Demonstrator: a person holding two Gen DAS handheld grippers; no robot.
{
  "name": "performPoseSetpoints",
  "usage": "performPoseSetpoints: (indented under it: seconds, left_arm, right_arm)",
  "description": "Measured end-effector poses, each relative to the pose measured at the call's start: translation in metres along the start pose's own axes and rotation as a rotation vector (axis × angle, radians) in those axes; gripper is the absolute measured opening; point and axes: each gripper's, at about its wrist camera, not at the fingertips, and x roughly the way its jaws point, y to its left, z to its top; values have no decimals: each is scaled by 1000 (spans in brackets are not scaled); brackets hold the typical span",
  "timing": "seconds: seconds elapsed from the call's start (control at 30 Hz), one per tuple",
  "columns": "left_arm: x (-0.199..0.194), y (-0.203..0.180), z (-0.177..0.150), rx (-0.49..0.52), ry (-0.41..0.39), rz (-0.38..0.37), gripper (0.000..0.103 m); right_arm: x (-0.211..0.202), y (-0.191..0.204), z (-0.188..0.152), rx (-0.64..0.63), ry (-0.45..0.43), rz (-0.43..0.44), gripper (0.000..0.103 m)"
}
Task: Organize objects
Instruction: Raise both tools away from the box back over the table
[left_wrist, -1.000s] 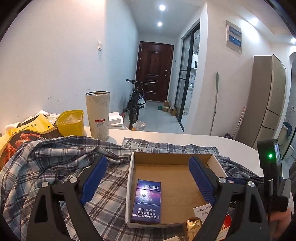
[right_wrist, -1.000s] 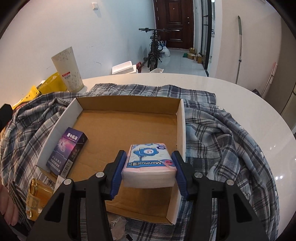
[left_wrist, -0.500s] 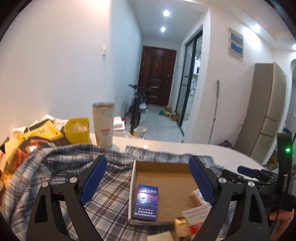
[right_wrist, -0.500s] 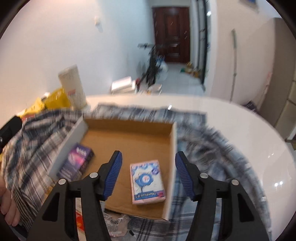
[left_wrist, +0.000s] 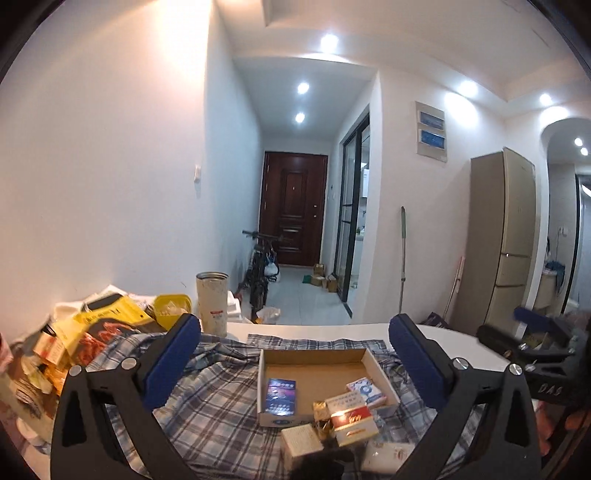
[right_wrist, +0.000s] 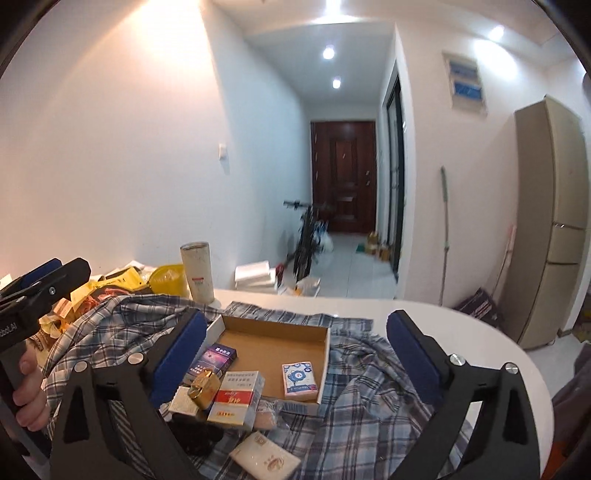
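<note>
A shallow cardboard box rests on a plaid shirt. Inside it lie a purple cigarette pack at the left and a blue-printed tissue pack at the right. At the box's near edge are a red-and-white pack and a gold box. My left gripper and right gripper hover above and behind the box. The jaws of both are opening, and nothing is between them.
A tall tumbler, a yellow tub and snack bags crowd the far left of the white table. A white pack lies on the shirt nearest me. A hallway with a bicycle lies beyond.
The right gripper let go of the tissue pack, which now lies in the box. Both grippers rose and drew back from the box, and their jaws spread wider.
</note>
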Motion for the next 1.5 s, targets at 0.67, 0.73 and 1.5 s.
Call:
performPoseSetpoints:
  seconds: [0.67, 0.73, 1.5]
  left_arm:
    - [-42, -8, -44, -15, 67, 6, 103]
    - [-37, -8, -46, -14, 81, 6, 103]
    - [108, -21, -161, -115, 668, -6, 90]
  right_arm:
    - [-54, -15, -53, 53, 10, -58, 103]
    - [-54, -17, -54, 62, 16, -54, 103]
    - [-13, -41, -93, 121, 174, -50, 103]
